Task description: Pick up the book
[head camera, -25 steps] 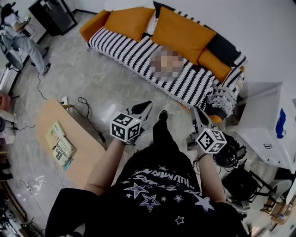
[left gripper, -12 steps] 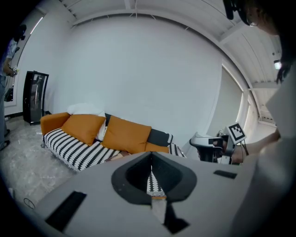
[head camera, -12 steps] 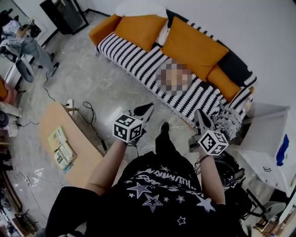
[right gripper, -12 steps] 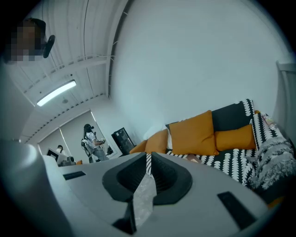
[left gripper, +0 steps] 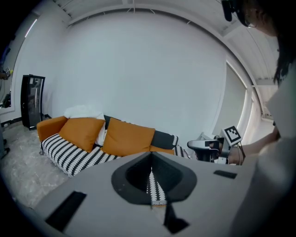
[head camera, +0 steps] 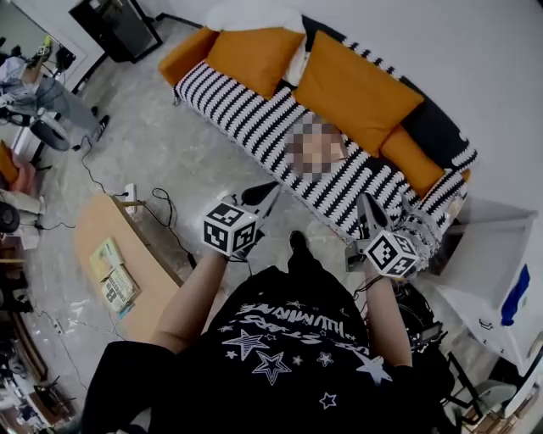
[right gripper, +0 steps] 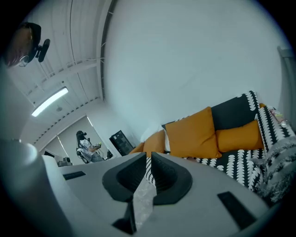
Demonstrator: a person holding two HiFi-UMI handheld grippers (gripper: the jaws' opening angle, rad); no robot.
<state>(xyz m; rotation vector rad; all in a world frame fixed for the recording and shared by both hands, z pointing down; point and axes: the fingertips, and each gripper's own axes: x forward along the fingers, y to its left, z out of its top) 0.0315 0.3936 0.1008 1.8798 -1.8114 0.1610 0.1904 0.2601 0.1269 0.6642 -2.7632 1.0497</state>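
Two books lie on the low wooden table [head camera: 157, 284] at the left of the head view: a yellow-green book [head camera: 105, 255] and a printed book [head camera: 120, 287] just in front of it. My left gripper [head camera: 268, 191] is held out above the floor, well to the right of the table, jaws together and empty. My right gripper [head camera: 365, 204] points at the sofa's near edge, also shut with nothing in it. The left gripper view shows the left gripper [left gripper: 151, 161] aimed at the sofa, with the right gripper [left gripper: 203, 144] off to its right. No book shows in either gripper view.
A striped sofa [head camera: 254, 102] with orange cushions [head camera: 352, 80] runs across the back. Cables and a power strip [head camera: 127, 193] lie on the floor beside the table. A white cabinet [head camera: 492, 271] stands at the right, a black cabinet [head camera: 114, 21] at the far left. A person [right gripper: 85, 146] stands far off.
Both grippers have been carried forward toward the sofa, still shut. The table with the books has slipped a little lower and further left in the head view.
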